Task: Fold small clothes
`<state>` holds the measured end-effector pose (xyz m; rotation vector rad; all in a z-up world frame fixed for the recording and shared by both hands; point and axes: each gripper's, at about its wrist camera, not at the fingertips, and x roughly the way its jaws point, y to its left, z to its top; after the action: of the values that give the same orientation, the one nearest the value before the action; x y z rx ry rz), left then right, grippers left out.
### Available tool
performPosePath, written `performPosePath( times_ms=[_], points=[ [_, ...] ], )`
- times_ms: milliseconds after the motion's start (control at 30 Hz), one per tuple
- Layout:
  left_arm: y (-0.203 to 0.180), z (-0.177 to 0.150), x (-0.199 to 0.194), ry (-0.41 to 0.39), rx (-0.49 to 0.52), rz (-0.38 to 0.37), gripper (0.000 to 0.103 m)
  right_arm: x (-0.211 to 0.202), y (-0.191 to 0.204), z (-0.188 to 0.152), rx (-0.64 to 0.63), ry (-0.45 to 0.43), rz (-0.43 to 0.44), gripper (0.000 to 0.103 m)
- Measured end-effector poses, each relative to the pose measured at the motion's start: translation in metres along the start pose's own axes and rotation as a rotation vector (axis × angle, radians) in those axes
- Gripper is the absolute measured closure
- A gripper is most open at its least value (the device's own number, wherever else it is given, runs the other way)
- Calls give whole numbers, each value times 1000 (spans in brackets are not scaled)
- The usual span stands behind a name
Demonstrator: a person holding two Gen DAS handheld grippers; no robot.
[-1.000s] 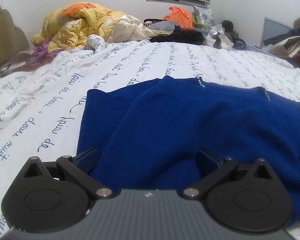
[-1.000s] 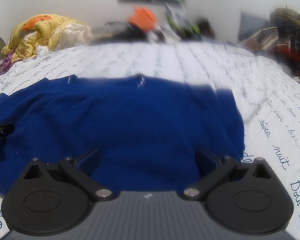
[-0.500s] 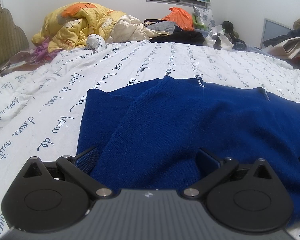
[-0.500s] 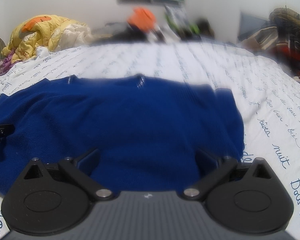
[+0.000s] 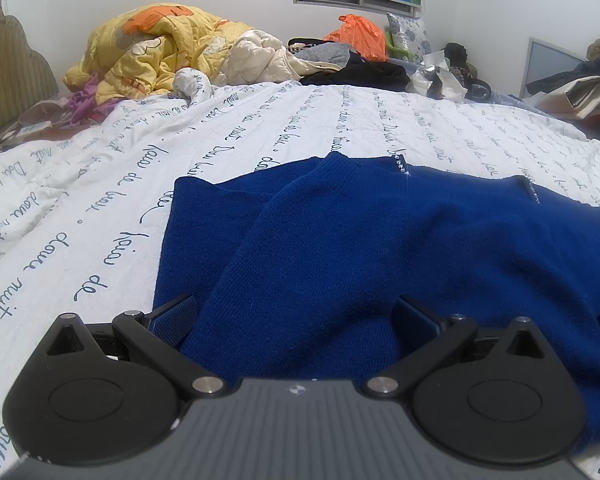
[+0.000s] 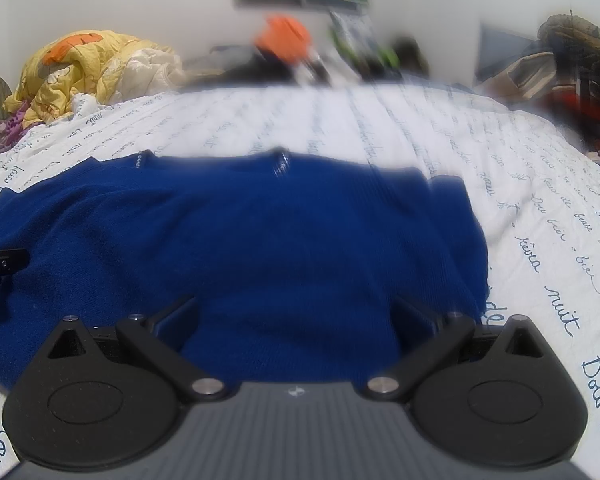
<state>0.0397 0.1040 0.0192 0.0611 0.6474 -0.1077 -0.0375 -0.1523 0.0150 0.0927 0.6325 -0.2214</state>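
While low, tongs [image 5: 296, 316] wide over sweater [image 5: 380, 240]

Sweater [image 5: 380, 248] on bedspread [image 5: 260, 128] between both jaws' 2 fingers, quilt [image 5: 156, 48] heap far behind, left

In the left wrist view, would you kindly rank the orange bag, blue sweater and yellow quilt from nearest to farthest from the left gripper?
1. Blue sweater, right at the left gripper.
2. Yellow quilt, far left.
3. Orange bag, by the back wall, centre-right.
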Motion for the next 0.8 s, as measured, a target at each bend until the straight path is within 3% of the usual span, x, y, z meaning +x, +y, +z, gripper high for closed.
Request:
performPosePath(
  times_ms=[400,533,600,633,667,800],
  points=[
    [4,0,-3,-3,3,-21,0,0,0,0,0,1,0,0],
    [26,5,-25,-58,31,-25,0,-9,-1,1,6,5,5,0],
    [47,15,-32,-80,27,-24,0,-28,4,2,2,-34,38,0],
    [58,22,-31,-64,10,-34,0,-46,19,4,-46,-73,91,0],
    [70,30,-27,-39,-21,-54,0,-46,19,4,-46,-73,91,0],
    [119,55,11,161,-231,-223,0,-71,73,6,-190,-106,220,0]
  ],
)
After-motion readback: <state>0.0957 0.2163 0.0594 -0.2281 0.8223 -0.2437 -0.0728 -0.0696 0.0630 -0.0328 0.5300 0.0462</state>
